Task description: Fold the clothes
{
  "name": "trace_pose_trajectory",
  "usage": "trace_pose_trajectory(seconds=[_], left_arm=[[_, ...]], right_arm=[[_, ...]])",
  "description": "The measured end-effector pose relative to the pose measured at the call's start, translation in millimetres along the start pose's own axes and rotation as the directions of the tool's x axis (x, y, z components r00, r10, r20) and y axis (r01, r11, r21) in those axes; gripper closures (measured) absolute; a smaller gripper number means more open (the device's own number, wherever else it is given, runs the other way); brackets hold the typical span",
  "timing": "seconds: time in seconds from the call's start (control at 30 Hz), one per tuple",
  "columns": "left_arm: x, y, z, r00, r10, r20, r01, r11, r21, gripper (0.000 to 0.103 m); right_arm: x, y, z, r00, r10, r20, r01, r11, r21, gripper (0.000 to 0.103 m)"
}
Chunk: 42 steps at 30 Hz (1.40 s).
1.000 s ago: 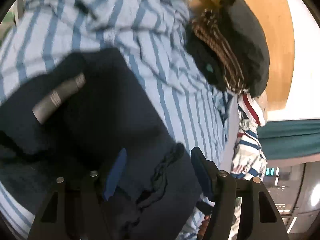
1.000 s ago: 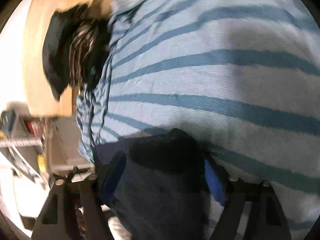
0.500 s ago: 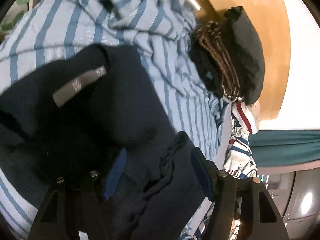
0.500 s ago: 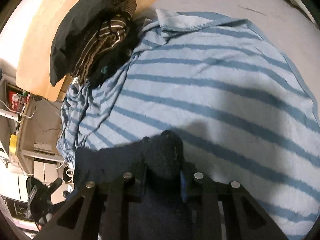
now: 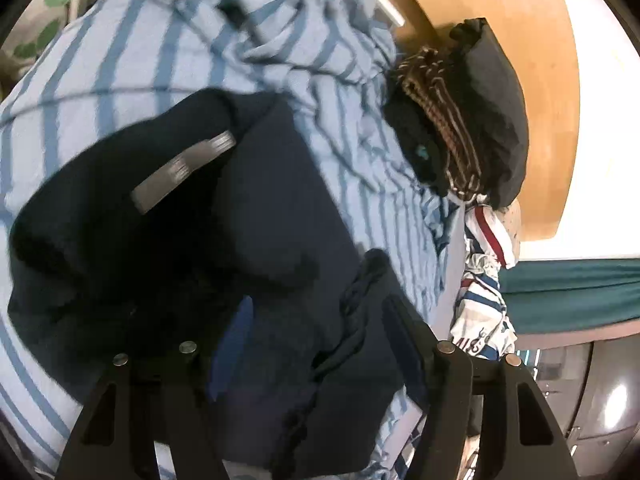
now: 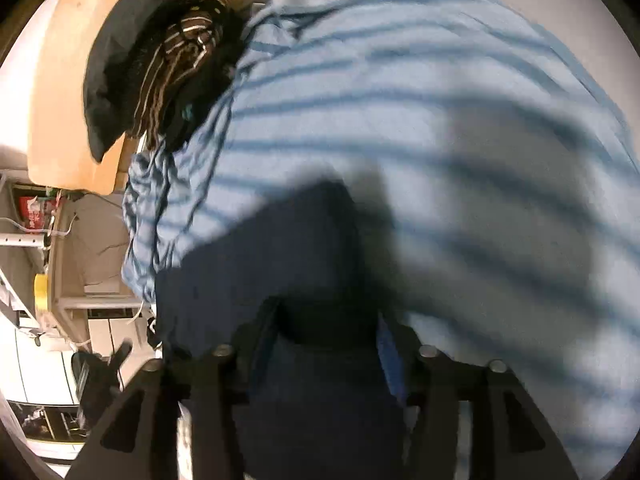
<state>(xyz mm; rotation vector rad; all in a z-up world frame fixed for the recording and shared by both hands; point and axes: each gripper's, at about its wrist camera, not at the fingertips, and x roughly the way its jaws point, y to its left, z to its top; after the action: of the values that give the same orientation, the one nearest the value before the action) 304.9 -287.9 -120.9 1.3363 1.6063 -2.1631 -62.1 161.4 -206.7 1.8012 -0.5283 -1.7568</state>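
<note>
A navy garment (image 5: 260, 200) with a grey label (image 5: 182, 170) lies bunched on a light blue striped shirt (image 5: 140, 52). My left gripper (image 5: 316, 308) stands open low over the garment, and a rumpled navy fold lies loosely between its fingers. In the right wrist view, a thick fold of the same navy garment (image 6: 256, 260) sits between the fingers of my right gripper (image 6: 326, 316). Its jaws are opening and the pads have come off the cloth. The striped shirt (image 6: 440, 100) spreads out beyond it, blurred.
A pile of dark and brown-striped clothes (image 5: 480, 112) sits at the far edge against a wooden board (image 5: 520, 20), also seen as the pile (image 6: 160, 60) in the right view. A white garment with red and blue stripes (image 5: 484, 280) hangs at the right. Shelves and clutter (image 6: 48, 240) stand at the left.
The right gripper closed tight on the navy fold half a second ago and has now spread apart and lifted. The left hand slid sideways, and the labelled part of the garment shifted in its view.
</note>
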Motion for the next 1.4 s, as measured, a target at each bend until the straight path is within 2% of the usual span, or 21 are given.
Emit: trace_pose_trajectory(seconds=[0.13,0.2,0.3,0.47,0.5,0.53,0.63,0.67,0.8,0.9,0.97,1.0,1.07,1.13,1.2,1.27,1.33,1.37,1.4], left_arm=[[-6.2,10.9,-14.3,0.999,-0.019,0.040,0.021,0.999,-0.030,0.036],[-9.1,13.5,-17.7,0.998,-0.031,0.047,0.033,0.999,-0.041,0.036],[-15.4,20.3,-21.1,0.997,-0.057,0.044,0.060,0.996,-0.066,0.036],[-34.5,33.6,-29.7,0.994,-0.067,0.089,0.075,0.992,-0.097,0.036],[-36.8,37.8,-31.2,0.993,-0.070,0.094,0.080,0.991,-0.109,0.036],[-39.0,42.0,-32.6,0.992,-0.072,0.099,0.084,0.989,-0.121,0.036],[-42.6,52.5,-33.9,0.994,-0.055,0.092,0.069,0.986,-0.153,0.036],[-45.5,54.8,-34.5,0.995,-0.040,0.096,0.055,0.986,-0.158,0.036],[-53.1,63.4,-37.8,0.993,0.003,0.119,0.017,0.987,-0.163,0.036],[-43.7,60.3,-37.8,0.998,-0.001,0.062,0.010,0.990,-0.139,0.036],[-41.4,56.2,-38.5,0.999,0.015,0.044,-0.010,0.993,-0.117,0.036],[-43.6,53.2,-38.1,0.998,0.025,0.053,-0.020,0.995,-0.098,0.036],[-48.9,46.9,-37.3,0.996,0.046,0.076,-0.041,0.998,-0.057,0.036],[-50.3,38.7,-36.4,0.997,0.018,0.081,-0.018,1.000,0.002,0.036],[-46.7,24.7,-37.3,0.998,-0.031,0.056,0.027,0.997,0.074,0.036],[-35.5,2.0,-37.9,0.999,-0.046,-0.006,0.047,0.984,0.170,0.036],[-12.0,-32.1,-43.3,0.991,-0.006,-0.132,0.048,0.949,0.311,0.036],[2.8,-50.4,-50.0,0.979,0.037,-0.200,0.044,0.922,0.385,0.036],[20.4,-69.2,-60.5,0.958,0.105,-0.266,0.032,0.885,0.464,0.036]], right_arm=[[0.0,-26.8,-69.8,0.997,-0.006,-0.074,0.012,0.996,0.087,0.037],[5.3,-36.0,-94.7,0.995,0.031,-0.097,-0.019,0.993,0.114,0.036],[4.3,-40.3,-104.7,0.996,0.077,-0.050,-0.070,0.988,0.135,0.035],[12.1,-46.0,-111.5,0.983,0.137,-0.119,-0.114,0.976,0.183,0.036],[13.4,-44.9,-113.4,0.981,0.142,-0.134,-0.116,0.976,0.187,0.042],[13.4,-42.8,-114.8,0.982,0.139,-0.130,-0.114,0.976,0.185,0.055],[1.8,-32.0,-119.9,0.983,0.154,-0.098,-0.134,0.973,0.186,0.070],[-7.2,-27.7,-122.5,0.982,0.169,-0.086,-0.150,0.970,0.191,0.071],[-31.4,-21.7,-143.4,0.985,0.132,-0.108,-0.111,0.977,0.182,0.071],[-1.8,-49.2,-159.1,0.982,0.091,-0.167,-0.044,0.963,0.267,0.070],[10.1,-60.1,-160.6,0.982,0.101,-0.157,-0.049,0.950,0.307,0.063],[9.2,-58.5,-159.6,0.982,0.108,-0.152,-0.056,0.949,0.312,0.056],[2.5,-48.9,-154.8,0.982,0.096,-0.165,-0.049,0.961,0.270,0.049],[-10.2,-39.3,-146.7,0.990,0.050,-0.134,-0.022,0.979,0.202,0.031],[-18.0,-37.7,-140.1,0.995,0.053,-0.079,-0.039,0.984,0.173,0.027],[-9.6,-44.3,-140.6,0.990,0.104,-0.097,-0.084,0.977,0.197,0.027],[-0.8,-55.3,-146.0,0.984,0.137,-0.112,-0.106,0.963,0.248,0.027],[3.6,-60.2,-149.4,0.981,0.154,-0.114,-0.118,0.954,0.274,0.027],[7.5,-64.8,-152.8,0.978,0.173,-0.113,-0.133,0.945,0.299,0.027]])
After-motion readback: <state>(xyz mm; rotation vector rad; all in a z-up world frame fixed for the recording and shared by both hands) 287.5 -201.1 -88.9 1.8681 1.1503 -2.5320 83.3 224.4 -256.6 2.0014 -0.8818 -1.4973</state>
